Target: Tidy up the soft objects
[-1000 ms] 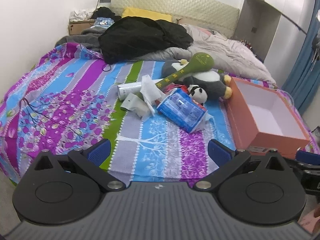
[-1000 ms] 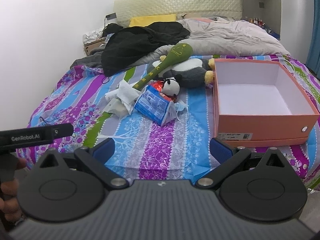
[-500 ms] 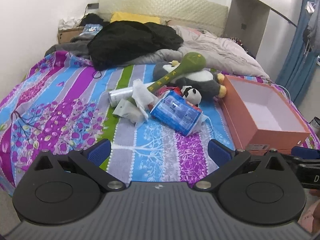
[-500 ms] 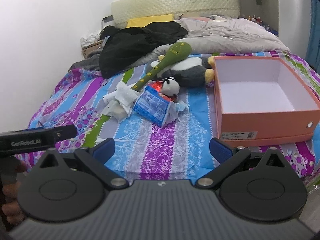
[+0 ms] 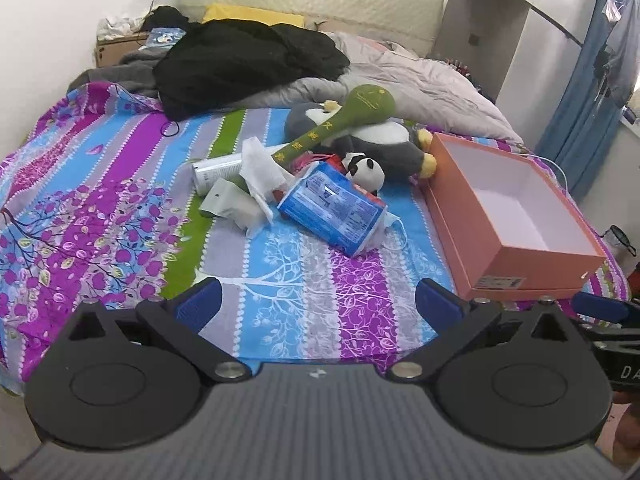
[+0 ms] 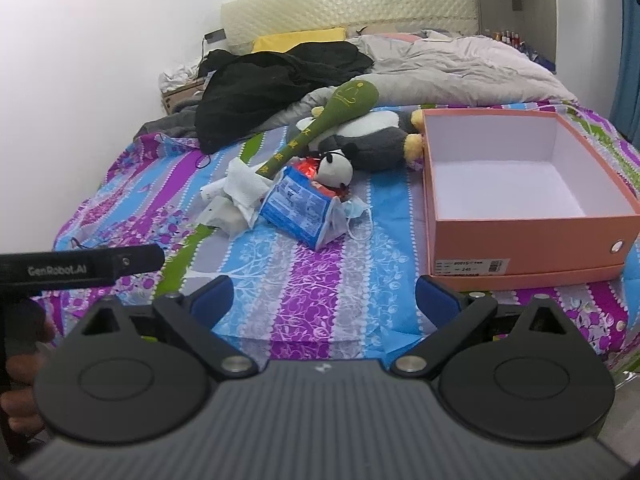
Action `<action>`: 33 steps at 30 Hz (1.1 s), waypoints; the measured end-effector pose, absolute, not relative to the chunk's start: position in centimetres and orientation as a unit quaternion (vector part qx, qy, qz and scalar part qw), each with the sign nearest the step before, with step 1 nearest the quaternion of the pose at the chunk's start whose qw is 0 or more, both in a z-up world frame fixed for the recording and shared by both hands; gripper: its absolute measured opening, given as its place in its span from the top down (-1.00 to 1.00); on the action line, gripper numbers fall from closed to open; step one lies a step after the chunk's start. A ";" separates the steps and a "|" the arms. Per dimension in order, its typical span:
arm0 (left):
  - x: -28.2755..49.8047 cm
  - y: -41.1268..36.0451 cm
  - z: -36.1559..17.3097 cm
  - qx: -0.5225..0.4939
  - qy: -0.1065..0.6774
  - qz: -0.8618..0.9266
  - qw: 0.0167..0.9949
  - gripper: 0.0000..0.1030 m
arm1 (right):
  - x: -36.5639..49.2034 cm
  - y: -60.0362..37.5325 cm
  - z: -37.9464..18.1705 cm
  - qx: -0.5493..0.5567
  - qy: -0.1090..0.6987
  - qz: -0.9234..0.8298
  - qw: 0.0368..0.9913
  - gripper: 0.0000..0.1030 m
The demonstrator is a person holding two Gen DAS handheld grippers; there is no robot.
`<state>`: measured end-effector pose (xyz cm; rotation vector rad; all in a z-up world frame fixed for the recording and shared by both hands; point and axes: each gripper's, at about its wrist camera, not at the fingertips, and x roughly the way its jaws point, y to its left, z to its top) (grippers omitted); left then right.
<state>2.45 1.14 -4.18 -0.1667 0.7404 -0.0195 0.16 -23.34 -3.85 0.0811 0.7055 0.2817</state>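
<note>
Soft toys all sit in one pile just left of the orange box (image 6: 528,240): small panda plush (image 6: 335,167) on top of the blue packet (image 6: 294,209), grey penguin plush (image 6: 370,140) behind it with its yellow feet touching the box's far-left corner, green plush club (image 6: 320,128) lying across the penguin. Tissue wad (image 5: 262,174), white tube (image 5: 218,168) and a face mask (image 6: 354,214) are mixed in on the pile's left and front.

Change over the last second: both views have closed in on the bed (image 5: 100,216) and the pile reads larger; nothing on the bed has moved, box is empty. So sorting hasn't started, this looks like the approach.

Left hand-held gripper (image 5: 318,300): jaws spread wide, nothing between them, low over the bed's near edge, aimed at the packet. Right hand-held gripper (image 6: 324,300): likewise wide and empty, level, pointed between pile and box. Each shows at the edge of the other's view, side by side.
</note>
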 end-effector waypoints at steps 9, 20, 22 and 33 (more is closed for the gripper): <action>3.8 1.5 -5.5 -0.074 0.373 0.000 0.925 -1.00 | 0.8 -23.8 -5.2 0.038 0.343 0.128 0.930 -0.93; 7.4 3.0 -8.4 -0.107 0.395 0.002 0.913 -1.00 | 6.1 -23.8 -6.6 0.072 0.332 0.150 0.929 -0.94; 8.4 3.5 -9.1 -0.110 0.396 0.010 0.912 -1.00 | 7.4 -23.2 -6.8 0.058 0.327 0.160 0.930 -0.94; 15.1 6.9 -14.1 -0.108 0.412 0.040 0.904 -1.00 | 14.3 -20.2 -10.9 0.052 0.360 0.181 0.914 -0.92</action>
